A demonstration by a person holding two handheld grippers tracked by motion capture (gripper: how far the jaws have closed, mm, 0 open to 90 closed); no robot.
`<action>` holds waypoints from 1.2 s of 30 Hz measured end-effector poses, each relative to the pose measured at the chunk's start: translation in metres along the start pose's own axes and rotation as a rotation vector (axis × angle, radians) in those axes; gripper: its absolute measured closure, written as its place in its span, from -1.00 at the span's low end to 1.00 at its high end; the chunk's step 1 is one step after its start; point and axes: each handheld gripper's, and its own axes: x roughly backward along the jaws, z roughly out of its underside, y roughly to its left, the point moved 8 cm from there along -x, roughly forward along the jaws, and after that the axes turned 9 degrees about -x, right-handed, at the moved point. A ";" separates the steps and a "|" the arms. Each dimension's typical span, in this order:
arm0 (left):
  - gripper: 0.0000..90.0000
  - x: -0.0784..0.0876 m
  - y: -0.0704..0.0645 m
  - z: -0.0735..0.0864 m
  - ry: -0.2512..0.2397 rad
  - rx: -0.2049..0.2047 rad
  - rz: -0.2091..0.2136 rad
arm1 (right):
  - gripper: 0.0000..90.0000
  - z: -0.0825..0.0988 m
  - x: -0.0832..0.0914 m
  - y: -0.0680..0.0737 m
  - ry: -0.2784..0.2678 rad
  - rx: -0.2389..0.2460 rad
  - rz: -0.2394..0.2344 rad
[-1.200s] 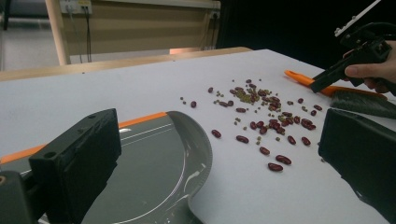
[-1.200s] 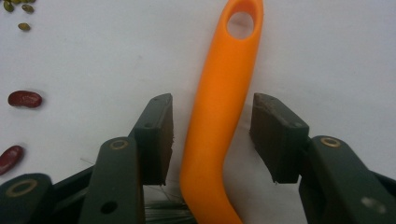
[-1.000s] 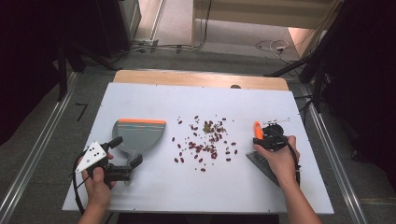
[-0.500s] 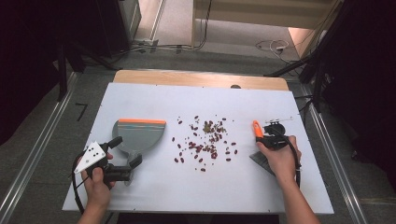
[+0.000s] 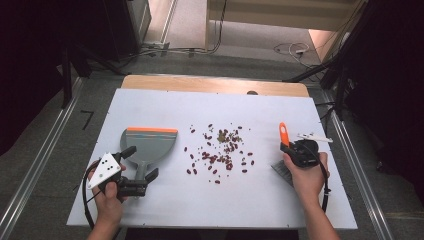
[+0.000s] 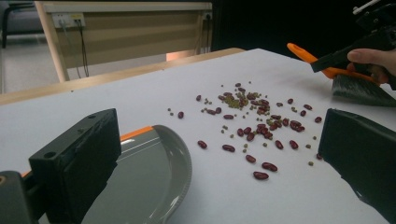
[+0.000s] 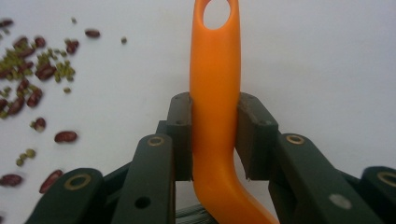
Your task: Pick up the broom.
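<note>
1. While the brush (image 5: 283,150) is clamped by its orange handle in the right gripper (image 7: 215,135), its bristles rest on the surface (image 5: 150,210) at 3 o'clock of the beans (image 5: 222,150), presumably for sweeping.
2. The left gripper (image 5: 137,172) is held with jaws released, astride the dustpan (image 5: 147,145) handle at 9 o'clock, probably to steady it.

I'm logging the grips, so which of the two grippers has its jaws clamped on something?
The right gripper: its jaws pinch the brush's orange handle. The left gripper is open.

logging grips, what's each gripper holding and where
Right gripper: brush, clamped by its orange handle. Left gripper: open around the dustpan handle, not gripping.
</note>
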 end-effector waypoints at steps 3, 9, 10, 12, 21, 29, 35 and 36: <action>-1.00 0.000 -0.004 -0.004 -0.004 -0.008 0.004 | 0.50 -0.002 0.011 -0.002 -0.076 -0.015 -0.023; -1.00 -0.003 -0.010 -0.011 -0.021 -0.016 0.012 | 0.50 -0.005 0.033 0.001 -0.209 -0.037 -0.044; -1.00 -0.003 -0.010 -0.012 -0.024 -0.016 0.012 | 0.50 -0.005 0.033 0.001 -0.209 -0.037 -0.044; -1.00 -0.002 -0.011 -0.017 -0.036 -0.023 0.011 | 0.50 -0.009 0.044 0.003 -0.263 -0.059 -0.066; -1.00 -0.003 -0.018 -0.026 -0.053 -0.033 0.010 | 0.51 -0.015 0.062 0.013 -0.361 -0.042 -0.097; -1.00 -0.007 -0.025 -0.044 -0.073 -0.040 0.049 | 0.51 -0.028 0.086 0.026 -0.430 -0.047 -0.171; -1.00 -0.016 -0.039 -0.049 -0.072 -0.049 0.083 | 0.51 -0.034 0.099 0.040 -0.467 -0.034 -0.214; -1.00 -0.018 -0.042 -0.050 -0.071 -0.054 0.091 | 0.51 -0.036 0.104 0.048 -0.478 -0.021 -0.231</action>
